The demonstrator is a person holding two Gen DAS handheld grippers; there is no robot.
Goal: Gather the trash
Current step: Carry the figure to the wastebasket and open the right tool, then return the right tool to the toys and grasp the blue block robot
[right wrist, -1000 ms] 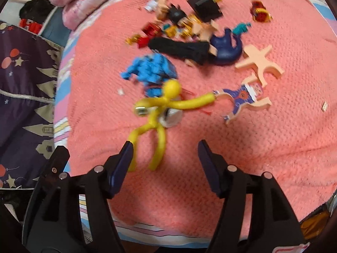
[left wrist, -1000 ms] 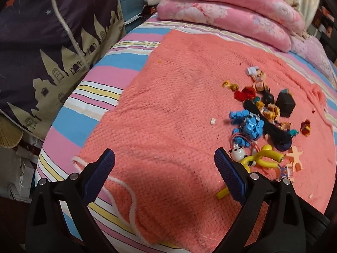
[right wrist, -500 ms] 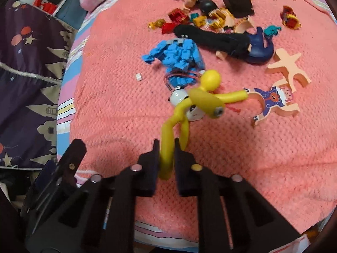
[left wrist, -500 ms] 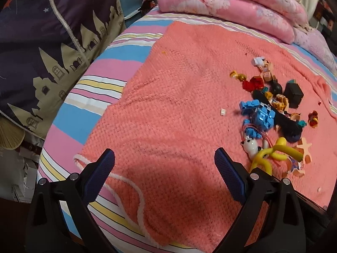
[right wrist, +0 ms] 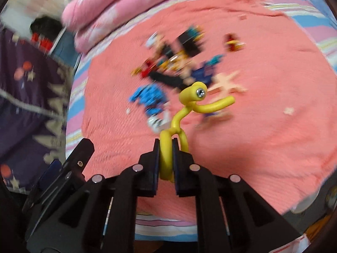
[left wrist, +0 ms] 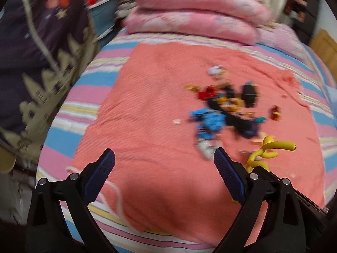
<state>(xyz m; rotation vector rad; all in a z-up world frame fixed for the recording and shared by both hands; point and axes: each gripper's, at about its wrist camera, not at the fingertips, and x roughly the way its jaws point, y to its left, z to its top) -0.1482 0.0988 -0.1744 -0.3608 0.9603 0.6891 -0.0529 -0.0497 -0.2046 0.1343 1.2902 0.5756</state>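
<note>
Since half a second ago the yellow figure has come up off the blanket; the right gripper is clamped narrow on one of its legs, holding it above the toys. The left gripper hangs wide and empty over bare blanket. One blurred toy pile lies beyond on the bed, a red piece apart. Two pink quilts are stacked behind.
</note>
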